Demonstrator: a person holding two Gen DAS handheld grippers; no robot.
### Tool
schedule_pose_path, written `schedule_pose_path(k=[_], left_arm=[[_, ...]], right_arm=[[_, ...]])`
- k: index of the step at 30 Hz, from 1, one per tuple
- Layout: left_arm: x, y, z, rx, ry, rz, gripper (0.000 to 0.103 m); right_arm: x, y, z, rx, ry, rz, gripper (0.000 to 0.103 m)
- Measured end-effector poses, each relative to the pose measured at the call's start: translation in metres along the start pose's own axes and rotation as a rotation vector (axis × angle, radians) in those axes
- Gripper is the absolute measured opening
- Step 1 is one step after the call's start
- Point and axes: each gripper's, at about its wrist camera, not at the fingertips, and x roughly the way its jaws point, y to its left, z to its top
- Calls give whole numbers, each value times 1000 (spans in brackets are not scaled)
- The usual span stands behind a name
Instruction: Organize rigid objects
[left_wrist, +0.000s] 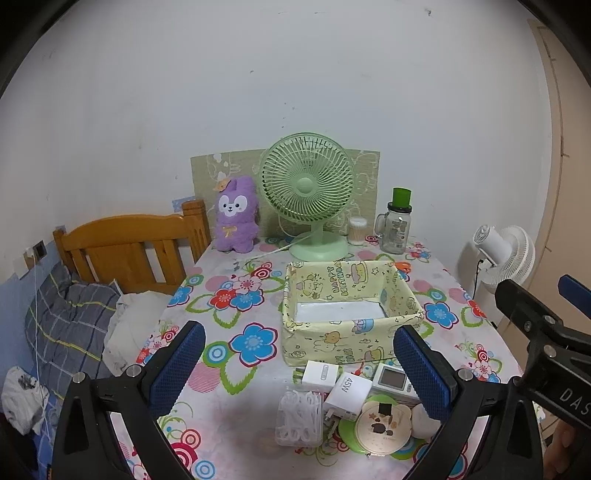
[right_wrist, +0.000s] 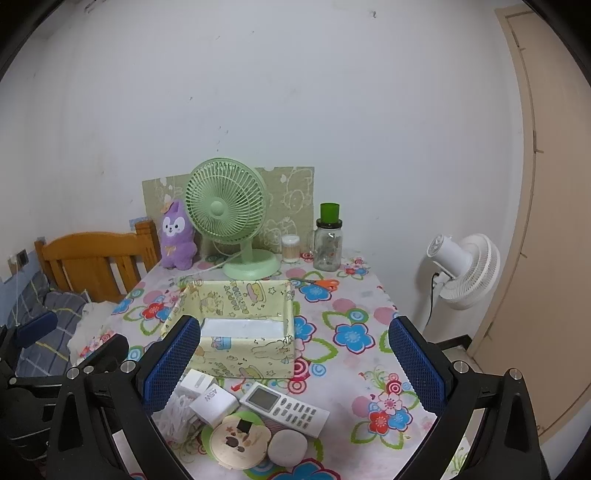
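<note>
A yellow cartoon-print fabric box (left_wrist: 343, 332) (right_wrist: 240, 354) stands open and empty mid-table. In front of it lie two white chargers (left_wrist: 349, 393) (right_wrist: 214, 400), a white remote (left_wrist: 391, 382) (right_wrist: 284, 404), a clear box of white clips (left_wrist: 299, 417) (right_wrist: 175, 413), a round beige compact (left_wrist: 384, 424) (right_wrist: 238, 439) and a small grey-white puck (left_wrist: 423, 422) (right_wrist: 287, 445). My left gripper (left_wrist: 299, 369) is open and empty above these items. My right gripper (right_wrist: 293, 365) is open and empty, hovering over the same cluster.
At the table's back stand a green desk fan (left_wrist: 308, 199) (right_wrist: 231, 218), a purple plush (left_wrist: 236, 218), a cotton-swab tub (left_wrist: 357, 230) and a glass jar with green lid (left_wrist: 397, 225) (right_wrist: 328, 240). Orange scissors (right_wrist: 317, 283) lie behind the box. A bed (left_wrist: 74, 314) is left, a white floor fan (right_wrist: 461, 269) right.
</note>
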Motion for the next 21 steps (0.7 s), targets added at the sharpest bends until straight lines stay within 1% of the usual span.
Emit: schedule_pose_path(k=[5, 9, 21], left_arm=[[0, -1, 0, -2, -5, 7, 103], [1, -1, -1, -7, -2, 14, 103], [3, -1, 0, -3, -9, 6, 103]], right_arm=[[2, 3, 2, -2, 7, 15, 103], [2, 7, 4, -7, 10, 7, 103], [1, 8, 3, -8, 9, 10, 103]])
